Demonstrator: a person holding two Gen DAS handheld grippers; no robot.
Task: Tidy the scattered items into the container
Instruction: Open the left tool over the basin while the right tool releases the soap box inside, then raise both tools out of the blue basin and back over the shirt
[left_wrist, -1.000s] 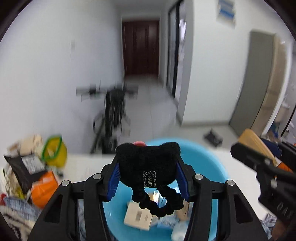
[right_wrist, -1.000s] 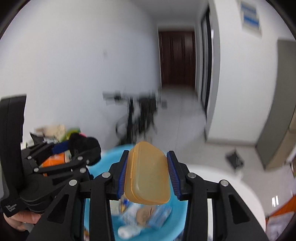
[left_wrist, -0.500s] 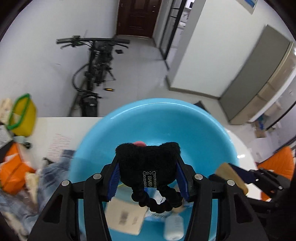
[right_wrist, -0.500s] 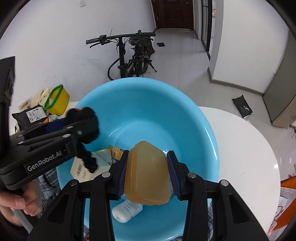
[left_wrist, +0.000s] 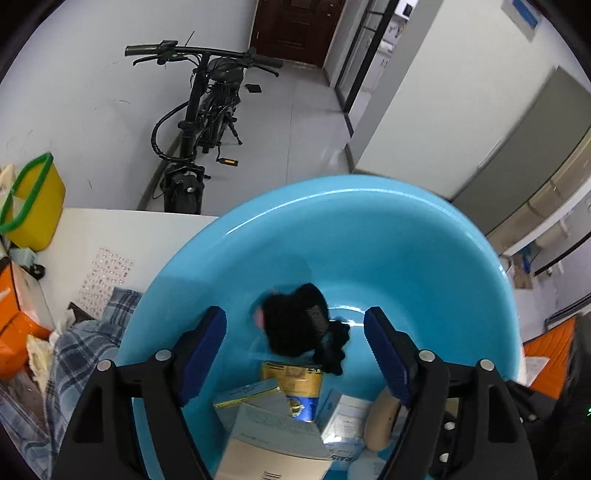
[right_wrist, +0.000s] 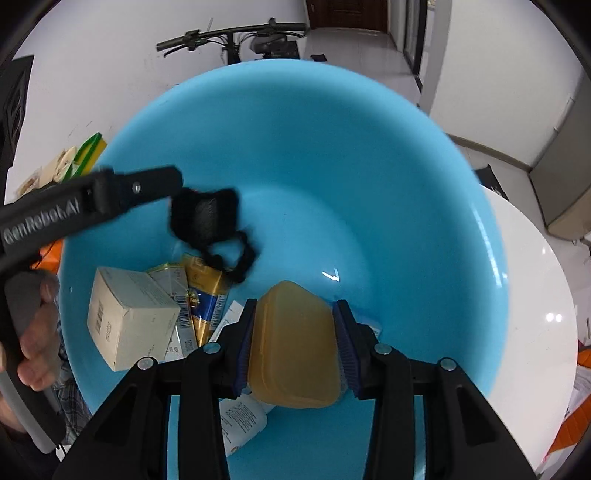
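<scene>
The blue basin (right_wrist: 388, 184) on the white bench (right_wrist: 535, 295) holds a beige carton (right_wrist: 125, 317), gold packet (right_wrist: 207, 291) and small bottle (right_wrist: 240, 424), seen whole only from the right wrist; the black hair scrunchie (left_wrist: 299, 325), clamped half a second ago, now drops free between the opening left tool (left_wrist: 295, 350), while the right tool (right_wrist: 293, 341) grips the amber soap case (right_wrist: 293, 343) over the basin.

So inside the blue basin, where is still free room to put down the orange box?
The far and right part of the blue basin, up to its rim, is bare. The near left part is crowded: a beige carton, a gold-and-blue packet and a white bottle, with the black hair tie dropping above them. The orange box sits between the right gripper fingers.
</scene>
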